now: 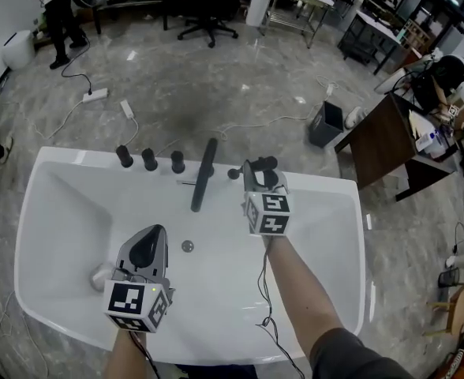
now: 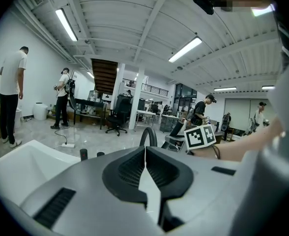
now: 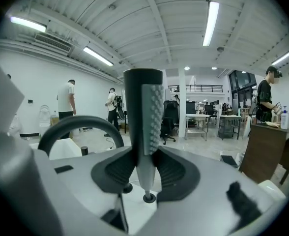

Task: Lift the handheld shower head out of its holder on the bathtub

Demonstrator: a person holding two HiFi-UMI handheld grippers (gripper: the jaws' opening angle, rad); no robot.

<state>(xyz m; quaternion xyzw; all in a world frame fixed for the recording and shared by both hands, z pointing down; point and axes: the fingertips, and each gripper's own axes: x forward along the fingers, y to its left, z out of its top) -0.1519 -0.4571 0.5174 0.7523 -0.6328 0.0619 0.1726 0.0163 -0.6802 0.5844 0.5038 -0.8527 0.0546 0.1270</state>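
The black shower head (image 3: 144,112), with its grey nozzle face, stands upright between the jaws of my right gripper (image 3: 144,166), which is shut on its pale handle. In the head view this gripper (image 1: 260,172) holds the shower head (image 1: 265,164) above the far rim of the white bathtub (image 1: 58,158), right of the black faucet spout (image 1: 203,174). A small black holder (image 1: 233,173) sits on the rim beside it. My left gripper (image 1: 147,247) hangs over the tub's inside, its jaws (image 2: 145,154) shut with nothing between them.
Three black knobs (image 1: 149,159) line the far rim left of the spout. A drain (image 1: 188,245) lies in the tub floor. Beyond the tub are floor cables with a power strip (image 1: 95,95), a dark bin (image 1: 325,123), a brown desk (image 1: 386,140) and people standing.
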